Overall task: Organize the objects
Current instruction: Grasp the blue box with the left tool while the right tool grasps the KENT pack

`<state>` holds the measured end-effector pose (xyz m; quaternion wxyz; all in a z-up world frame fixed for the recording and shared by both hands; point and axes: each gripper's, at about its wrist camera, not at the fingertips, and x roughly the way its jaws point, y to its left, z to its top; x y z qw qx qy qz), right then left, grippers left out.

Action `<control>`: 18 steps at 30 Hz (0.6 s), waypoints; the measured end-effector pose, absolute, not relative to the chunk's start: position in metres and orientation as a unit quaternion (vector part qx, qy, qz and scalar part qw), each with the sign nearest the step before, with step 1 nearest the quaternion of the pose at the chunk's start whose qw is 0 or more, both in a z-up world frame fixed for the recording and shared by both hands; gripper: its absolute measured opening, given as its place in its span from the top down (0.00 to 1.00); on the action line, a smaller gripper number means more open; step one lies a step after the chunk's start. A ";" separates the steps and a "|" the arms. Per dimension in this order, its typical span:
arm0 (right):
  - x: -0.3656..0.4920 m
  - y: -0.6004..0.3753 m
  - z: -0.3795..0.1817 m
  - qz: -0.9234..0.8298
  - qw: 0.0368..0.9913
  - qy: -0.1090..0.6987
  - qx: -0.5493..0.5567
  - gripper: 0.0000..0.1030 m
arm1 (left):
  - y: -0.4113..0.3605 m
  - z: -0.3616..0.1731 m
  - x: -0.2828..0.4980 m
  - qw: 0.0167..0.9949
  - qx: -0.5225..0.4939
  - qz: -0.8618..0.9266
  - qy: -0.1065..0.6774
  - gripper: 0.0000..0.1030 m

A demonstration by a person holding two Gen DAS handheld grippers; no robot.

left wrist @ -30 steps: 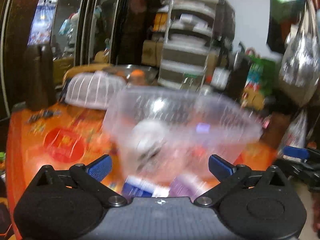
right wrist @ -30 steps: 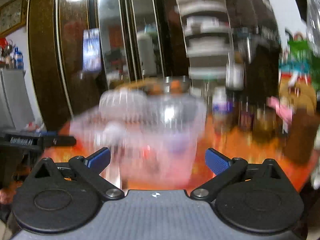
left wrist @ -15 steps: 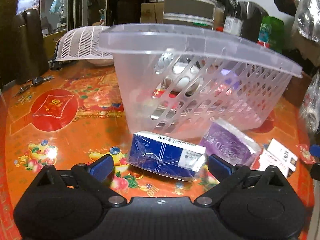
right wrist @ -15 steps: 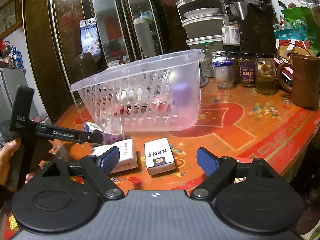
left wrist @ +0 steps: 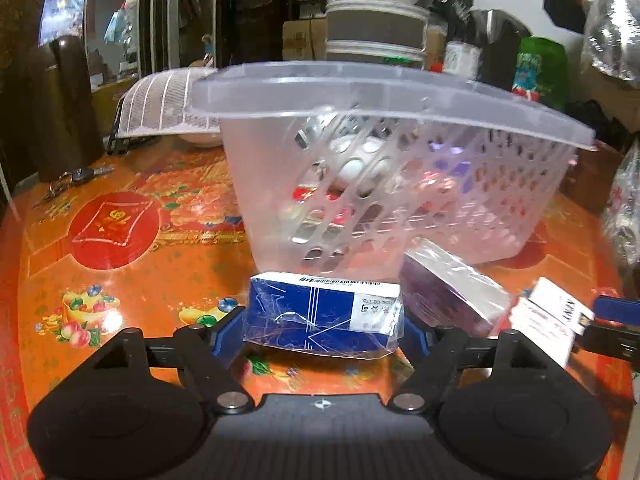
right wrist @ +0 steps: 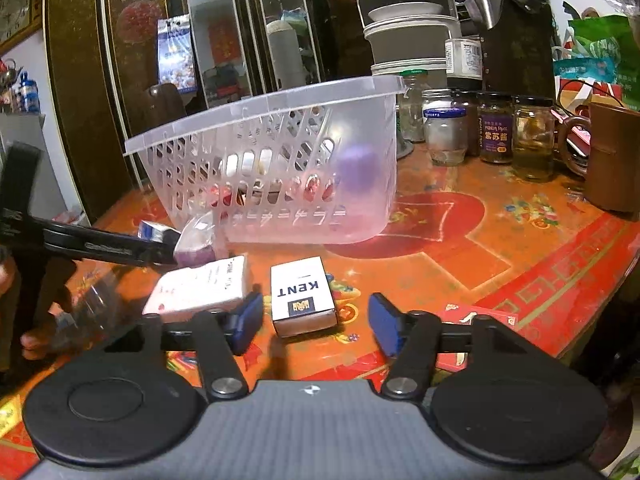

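Observation:
A clear plastic basket (left wrist: pixel 400 184) stands on the orange table with small items inside; it also shows in the right wrist view (right wrist: pixel 280 168). My left gripper (left wrist: pixel 322 330) is open, its jaws on either side of a blue box (left wrist: pixel 320 320) in front of the basket, close to its ends. A purple box (left wrist: pixel 452 288) leans beside it. My right gripper (right wrist: pixel 314 322) is open around the near end of a white KENT box (right wrist: pixel 300 294), not touching. A second white box (right wrist: pixel 200 288) lies to its left.
Several glass jars (right wrist: pixel 496 128) and a brown mug (right wrist: pixel 612 156) stand at the right. A white mesh cover (left wrist: pixel 160 108) and keys (left wrist: pixel 76 180) lie at the back left. A red envelope (right wrist: pixel 476 320) lies near the table's front edge.
Both grippers have moved forward and down. The left jaws have narrowed around the blue box. The right jaws have narrowed around the KENT box.

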<state>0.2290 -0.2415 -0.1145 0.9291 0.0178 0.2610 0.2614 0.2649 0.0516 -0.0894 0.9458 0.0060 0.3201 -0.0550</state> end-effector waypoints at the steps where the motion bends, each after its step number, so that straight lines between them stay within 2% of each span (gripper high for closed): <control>1: 0.229 -0.240 -0.115 0.262 0.929 0.261 0.015 0.43 | 0.051 -0.089 0.263 0.947 0.009 -0.055 0.316 0.22; 9: 0.234 -0.218 -0.116 0.256 0.931 0.259 -0.019 0.43 | 0.059 -0.088 0.259 0.949 -0.006 -0.055 0.311 0.22; 18: 0.234 -0.203 -0.120 0.254 0.934 0.246 -0.059 0.48 | 0.059 -0.090 0.259 0.948 0.000 -0.061 0.313 0.22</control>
